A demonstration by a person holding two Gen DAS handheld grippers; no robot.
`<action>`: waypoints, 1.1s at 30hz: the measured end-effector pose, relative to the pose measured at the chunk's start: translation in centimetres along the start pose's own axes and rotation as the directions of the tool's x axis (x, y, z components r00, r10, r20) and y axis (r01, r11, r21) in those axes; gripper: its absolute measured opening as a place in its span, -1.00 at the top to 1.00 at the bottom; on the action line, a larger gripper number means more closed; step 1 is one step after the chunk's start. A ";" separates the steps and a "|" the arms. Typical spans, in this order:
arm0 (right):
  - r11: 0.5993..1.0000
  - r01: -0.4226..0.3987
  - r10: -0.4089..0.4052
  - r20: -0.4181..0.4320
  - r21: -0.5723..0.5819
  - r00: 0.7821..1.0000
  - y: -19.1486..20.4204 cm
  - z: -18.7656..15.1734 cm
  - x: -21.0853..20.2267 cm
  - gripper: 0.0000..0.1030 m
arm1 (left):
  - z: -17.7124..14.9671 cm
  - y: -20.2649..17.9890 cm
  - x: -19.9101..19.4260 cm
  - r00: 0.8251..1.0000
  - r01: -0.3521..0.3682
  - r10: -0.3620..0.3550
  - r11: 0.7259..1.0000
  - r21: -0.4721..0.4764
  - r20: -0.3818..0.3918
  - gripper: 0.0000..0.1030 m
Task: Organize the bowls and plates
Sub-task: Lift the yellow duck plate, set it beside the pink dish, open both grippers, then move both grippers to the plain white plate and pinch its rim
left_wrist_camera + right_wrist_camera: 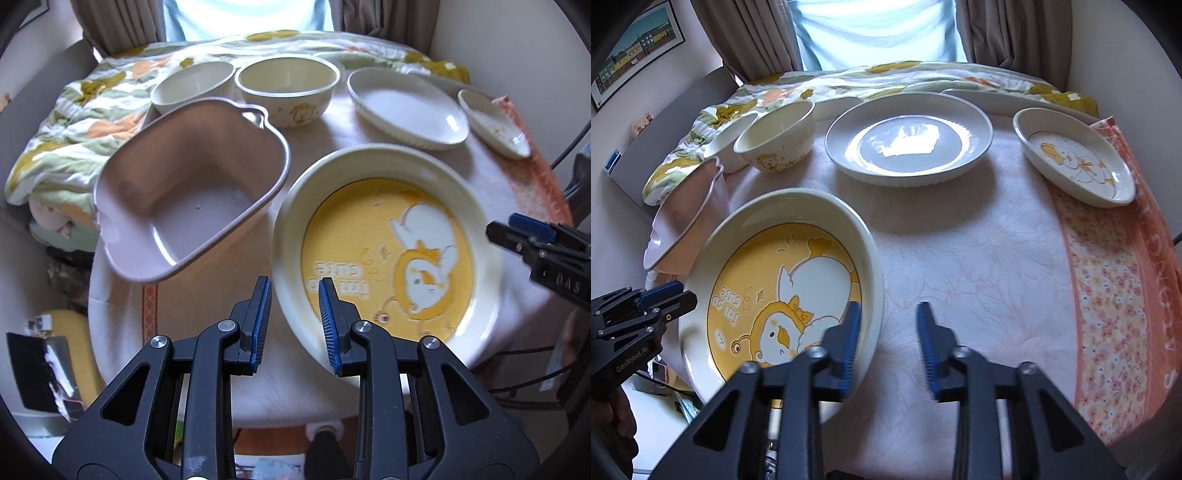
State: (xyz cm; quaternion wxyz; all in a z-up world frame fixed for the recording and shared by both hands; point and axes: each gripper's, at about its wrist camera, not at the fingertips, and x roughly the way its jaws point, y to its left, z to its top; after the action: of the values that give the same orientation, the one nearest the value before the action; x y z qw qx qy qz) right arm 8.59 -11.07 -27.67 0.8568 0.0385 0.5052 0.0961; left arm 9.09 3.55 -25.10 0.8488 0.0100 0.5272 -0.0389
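Note:
A cream deep plate with a yellow duck picture [351, 229] [757, 266] sits at the near left of the table, its near edge out past the table edge. My left gripper [295, 317] has the plate's near rim between its blue pads and is shut on it; the right wrist view shows this gripper [677, 293] pinching the rim. My right gripper [888, 343] stands open astride the opposite rim, one finger over the plate's inside and one outside, neither pad pressing. It shows at the plate's right edge [498, 230] in the left wrist view.
A pink squarish bowl [184, 192] lies tilted left of the plate. Behind stand a ribbed white bowl [192, 86], a cream bear bowl [288, 88], a large white plate [908, 136] and a small duck dish [1075, 155]. An orange floral cloth [1108, 295] covers the table's [979, 277] right side.

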 end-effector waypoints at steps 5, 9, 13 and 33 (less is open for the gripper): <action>1.000 0.021 -0.023 0.081 0.023 0.996 -0.5 0.3 -3.8 -0.70 | 0.5 -0.5 -2.9 0.998 0.061 -0.060 0.998 -0.012 0.032 -0.03; 0.999 0.046 -0.049 0.154 0.022 0.987 -0.3 0.7 -7.7 -0.98 | 1.1 -1.3 -6.2 0.988 0.118 -0.116 0.993 -0.006 0.106 -0.99; 0.997 0.073 -0.075 0.212 0.018 0.974 0.0 1.2 -11.1 -0.99 | 2.5 -2.2 -8.2 0.976 0.173 -0.175 0.985 0.028 0.130 -0.99; 0.986 0.119 -0.089 0.241 -0.113 0.967 -8.1 12.4 -11.8 -0.99 | 11.8 -7.8 -5.2 0.982 0.136 -0.119 0.984 -0.114 0.147 -0.99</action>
State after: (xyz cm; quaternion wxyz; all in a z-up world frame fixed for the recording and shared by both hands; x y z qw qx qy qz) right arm 14.91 -20.97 -12.85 0.9150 -0.0312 0.3946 0.0774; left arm 16.73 -4.61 -15.05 0.8785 -0.0789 0.4672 -0.0612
